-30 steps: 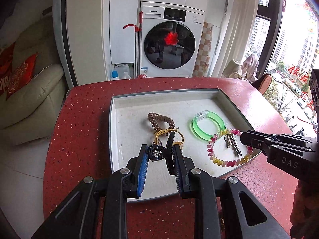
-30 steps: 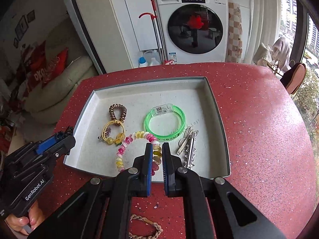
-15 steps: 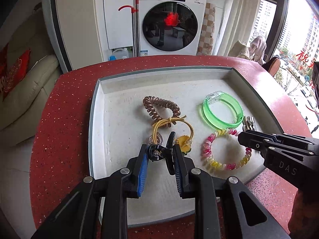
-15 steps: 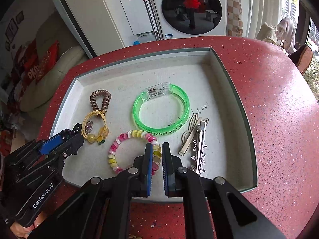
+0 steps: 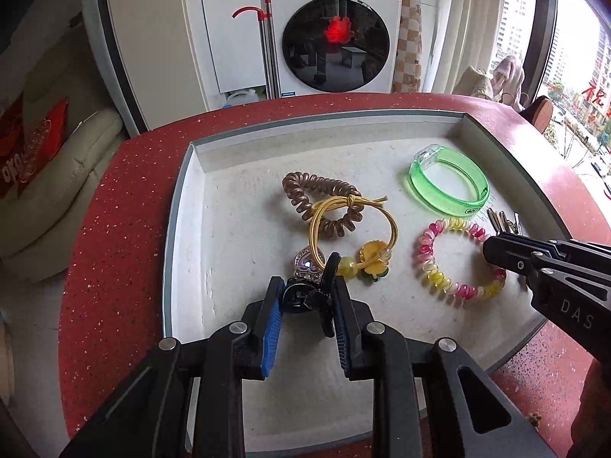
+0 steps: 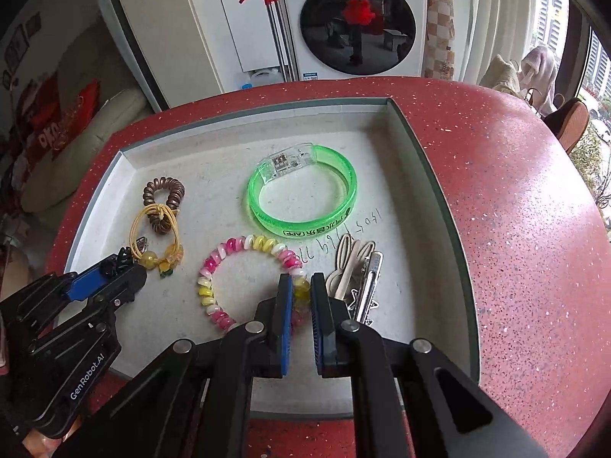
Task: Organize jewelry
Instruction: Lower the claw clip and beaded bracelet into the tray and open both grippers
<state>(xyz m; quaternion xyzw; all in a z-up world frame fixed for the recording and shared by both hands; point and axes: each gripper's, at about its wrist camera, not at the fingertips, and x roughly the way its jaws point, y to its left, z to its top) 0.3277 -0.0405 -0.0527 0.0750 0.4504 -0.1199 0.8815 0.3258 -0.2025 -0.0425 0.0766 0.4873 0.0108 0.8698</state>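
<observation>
The left gripper (image 5: 307,297) is clenched on a small black hair clip (image 5: 305,297), pinched between its blue-padded fingers (image 5: 272,318) low over the near part of the grey tray (image 5: 175,229). Just past its tips lies a yellow elastic hair tie (image 5: 351,225) with amber beads and a small glittery heart charm (image 5: 307,263); the clip's upper prong seems to touch that charm, though from here I can't say for sure. The yellow tie overlaps a brown spiral hair tie (image 5: 324,198), which sits farther ahead of the same claw.

The right gripper (image 6: 301,297) has its fingers drawn close together around the near edge of the pink and yellow beaded bracelet (image 6: 244,267). One yellow bead sits in the narrow gap between the pads, so it looks to be grasping the bracelet, which lies flat on the tray floor. Immediately right of that claw's right finger lies a bunch of metal hair clips (image 6: 359,271), silver and pale loops side by side. Beyond its tips, toward the far wall of the tray, rests a clear green bangle (image 6: 305,198) with a transparent clasp, flat and apart from the beads.

The tray sits on a red speckled table (image 6: 515,210). Behind it stands a white washing machine (image 6: 359,19).
</observation>
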